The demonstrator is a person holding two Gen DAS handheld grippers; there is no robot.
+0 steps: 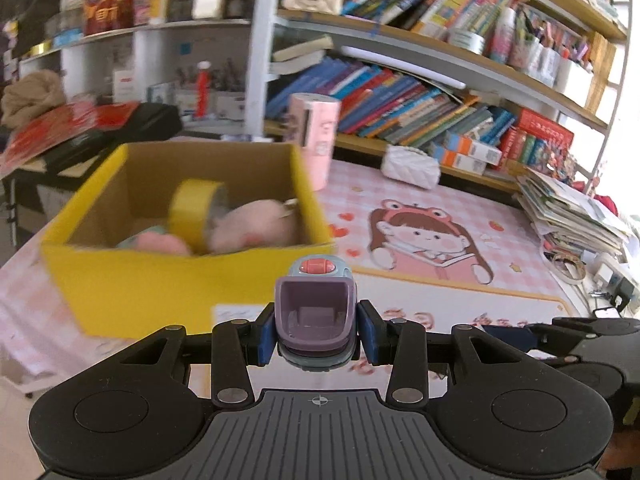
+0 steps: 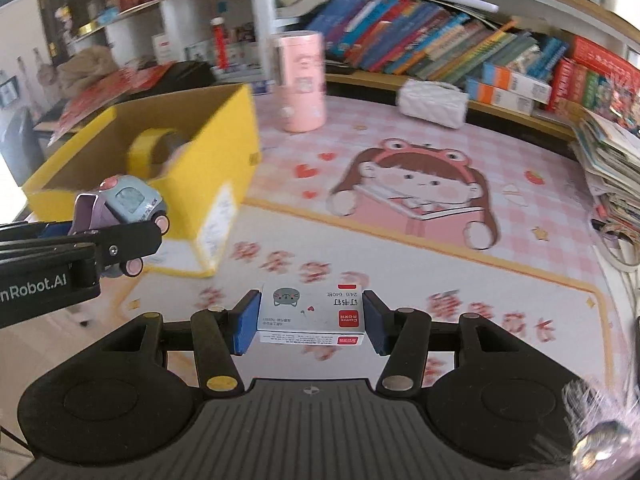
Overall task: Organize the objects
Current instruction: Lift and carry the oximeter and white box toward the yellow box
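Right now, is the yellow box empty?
No, the yellow box already holds a roll of yellow tape and pink plush toys.

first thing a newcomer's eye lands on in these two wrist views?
Probably the yellow cardboard box on the pink cartoon desk mat, already holding a yellow tape roll and pink plush toys. Next, both grippers are loaded: the left hand-held gripper clamps a small toy truck near the box, and the right hand-held gripper clamps a staples box.
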